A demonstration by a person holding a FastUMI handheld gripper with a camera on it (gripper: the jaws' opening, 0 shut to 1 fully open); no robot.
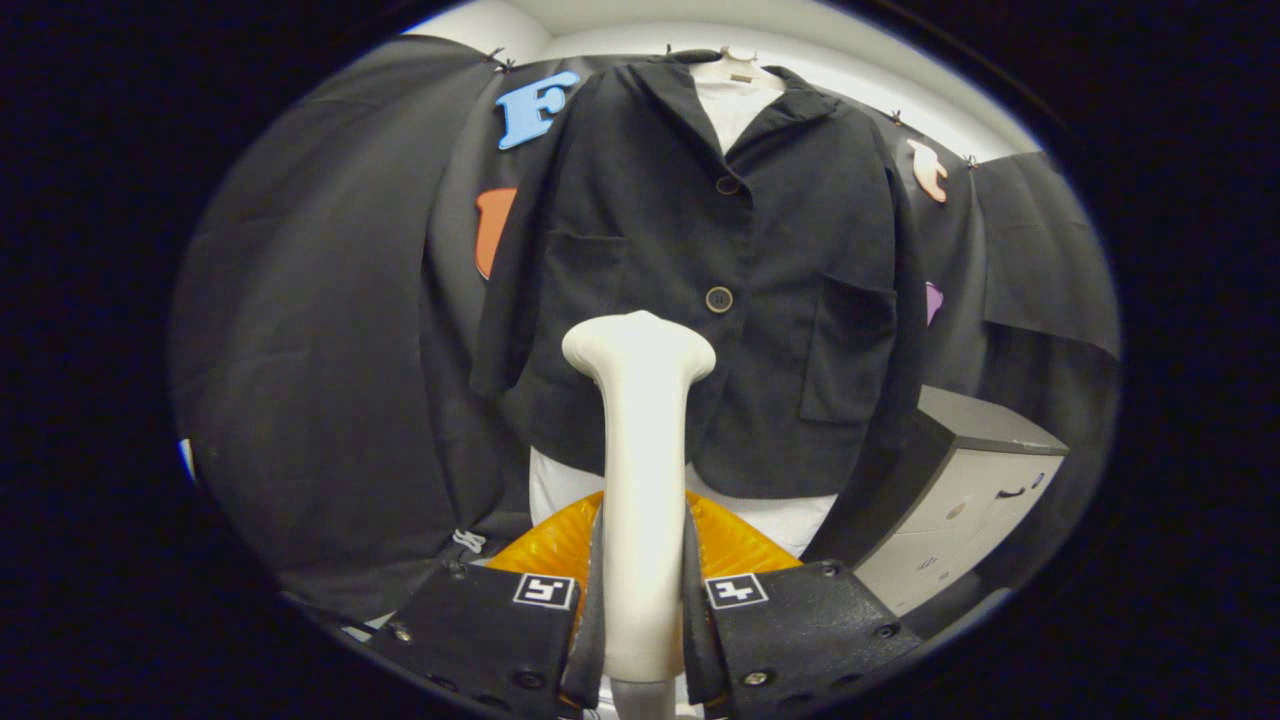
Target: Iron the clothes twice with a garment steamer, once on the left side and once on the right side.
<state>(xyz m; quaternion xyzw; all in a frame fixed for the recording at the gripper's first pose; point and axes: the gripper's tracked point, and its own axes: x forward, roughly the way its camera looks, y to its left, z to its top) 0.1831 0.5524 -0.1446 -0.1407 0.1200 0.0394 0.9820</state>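
A black buttoned jacket (700, 290) with two front pockets hangs on a white mannequin torso (732, 105) straight ahead, in front of the booth's dark cloth wall. My gripper (640, 600) is shut on the handle of a white garment steamer (640, 450). The steamer stands upright between the fingers. Its flared head (638, 345) points at the jacket's lower middle, just below the second button (718, 299). Whether the head touches the cloth I cannot tell. White fabric of the mannequin (780, 515) shows below the jacket's hem.
A grey cabinet with drawers (965, 500) stands to the right of the mannequin. An orange ribbed object (560, 545) lies low behind the fingers. Dark cloth drapes on the left and right.
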